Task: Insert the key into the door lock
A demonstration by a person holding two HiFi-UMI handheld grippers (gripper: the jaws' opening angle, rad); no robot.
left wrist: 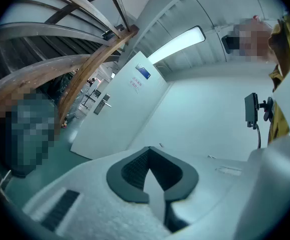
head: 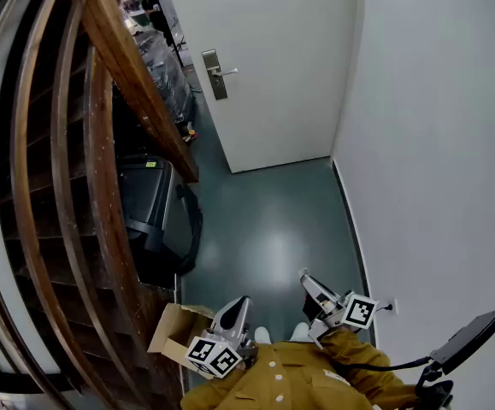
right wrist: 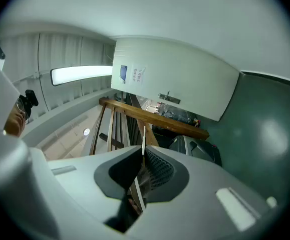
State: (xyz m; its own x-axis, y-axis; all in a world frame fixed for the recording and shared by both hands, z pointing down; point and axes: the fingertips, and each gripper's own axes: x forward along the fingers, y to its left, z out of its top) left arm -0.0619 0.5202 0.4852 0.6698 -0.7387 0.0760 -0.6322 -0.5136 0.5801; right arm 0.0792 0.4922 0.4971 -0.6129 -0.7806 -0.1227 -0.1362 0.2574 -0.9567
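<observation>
Head view: A person in a mustard jacket (head: 298,381) stands in a narrow hallway with a gripper in each hand. The left gripper (head: 240,306) and the right gripper (head: 307,280) are side by side and both point toward a white door (head: 273,67) well ahead of them. The door lock (head: 215,75), a metal plate with a lever handle, sits on the door's left edge, far beyond either gripper. A wooden banister (head: 136,75) runs along the left gripper's outer side. A cardboard box (head: 172,331) lies just beside that gripper, and a black case (head: 157,216) stands ahead of the box. The key is too small to make out here.

Left gripper view: The left gripper (left wrist: 149,151) is clenched. Its dark pads meet at the tips and nothing is between them. The door (left wrist: 119,119) and its lock (left wrist: 103,103) lie well ahead and to the gripper's left, past the banister (left wrist: 84,74).

Right gripper view: The right gripper (right wrist: 143,154) is grasping the key (right wrist: 143,140), a thin flat blade seen edge-on. It is pinched between the ribbed pads and juts out past their tips. The door (right wrist: 185,79) stands well ahead of the gripper, apart from the key, with the lock (right wrist: 169,98) on it. The banister (right wrist: 150,116) crosses the frame between the gripper and the door.
</observation>
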